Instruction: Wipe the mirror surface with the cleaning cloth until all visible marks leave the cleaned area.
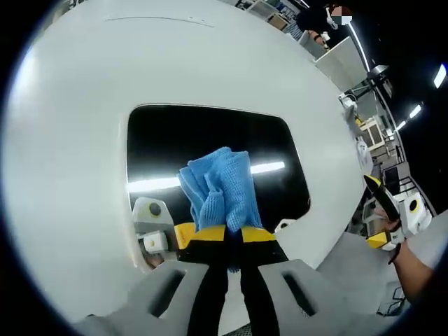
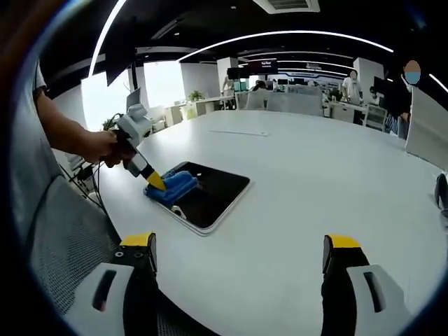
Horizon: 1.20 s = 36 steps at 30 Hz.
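The left gripper (image 1: 225, 238) has its yellow-tipped jaws closed tight on the bunched blue mesh cleaning cloth (image 1: 218, 187), which stands up from the jaw tips and spreads forward over the dark glass. In the right gripper view the same gripper (image 2: 155, 183) comes down at a slant from the person's hand (image 2: 98, 147) and presses the cloth (image 2: 171, 187) onto the near-left corner of the mirror.

That is the relation the coming stroke turns on: the cloth sits at one corner of the flat, rectangular black mirror with rounded corners (image 1: 210, 140), and nearly all of the glass lies ahead of the left jaws, away from the person. The mirror's (image 2: 213, 196) long axis runs diagonally from that corner toward the middle of the large white oval table (image 2: 294, 161), so a sweep along the length would, by my judgement, cover the most surface. The left gripper is much the nearer one. The right gripper (image 2: 238, 255) hovers well apart from the mirror, off the table's near edge, its two yellow-tipped jaws spread wide with nothing between them; it also shows at the right of the left gripper view (image 1: 388, 224), held in a hand.

The mirror lies flat near the table's (image 1: 84, 105) near edge. Its surface looks glossy and dark, reflecting bright ceiling light strips; no marks can be made out at this size, so how much wiping remains cannot be told.
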Each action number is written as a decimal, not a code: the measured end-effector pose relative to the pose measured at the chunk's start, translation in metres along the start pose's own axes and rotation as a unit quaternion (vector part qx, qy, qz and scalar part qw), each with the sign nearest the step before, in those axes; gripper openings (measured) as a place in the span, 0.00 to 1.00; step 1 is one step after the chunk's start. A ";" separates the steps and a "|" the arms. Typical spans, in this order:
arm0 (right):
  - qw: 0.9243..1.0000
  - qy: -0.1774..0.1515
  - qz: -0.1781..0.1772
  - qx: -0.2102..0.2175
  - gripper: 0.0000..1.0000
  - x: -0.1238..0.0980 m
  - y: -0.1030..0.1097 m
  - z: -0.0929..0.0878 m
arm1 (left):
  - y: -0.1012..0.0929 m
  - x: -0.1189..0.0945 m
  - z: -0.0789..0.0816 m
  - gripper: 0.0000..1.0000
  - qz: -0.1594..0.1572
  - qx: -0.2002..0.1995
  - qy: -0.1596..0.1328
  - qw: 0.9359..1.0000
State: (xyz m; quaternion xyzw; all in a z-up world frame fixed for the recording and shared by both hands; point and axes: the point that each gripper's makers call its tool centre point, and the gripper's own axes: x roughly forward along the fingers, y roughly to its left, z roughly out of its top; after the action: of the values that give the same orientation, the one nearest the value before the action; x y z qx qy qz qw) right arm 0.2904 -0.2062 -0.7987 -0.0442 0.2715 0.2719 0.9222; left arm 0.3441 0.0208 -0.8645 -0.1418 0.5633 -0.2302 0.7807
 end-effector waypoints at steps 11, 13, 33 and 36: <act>1.000 0.001 0.000 -0.002 0.98 0.000 0.001 0.000 | -0.019 0.012 0.000 0.02 -0.006 0.022 0.009 1.000; 1.000 0.000 0.000 -0.001 0.98 0.000 0.000 0.000 | -0.022 0.014 0.000 0.02 -0.010 0.019 0.011 1.000; 1.000 -0.001 -0.002 0.003 0.97 -0.001 0.000 0.001 | -0.052 0.031 0.002 0.02 -0.025 0.015 0.026 0.999; 1.000 0.000 -0.002 0.003 0.97 0.000 0.001 0.001 | -0.054 0.032 0.003 0.02 -0.027 0.013 0.028 0.999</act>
State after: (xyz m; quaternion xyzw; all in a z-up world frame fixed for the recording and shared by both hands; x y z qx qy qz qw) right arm 0.2903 -0.2057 -0.7975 -0.0421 0.2724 0.2693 0.9228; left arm 0.3442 -0.0418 -0.8637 -0.1399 0.5780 -0.2623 0.7599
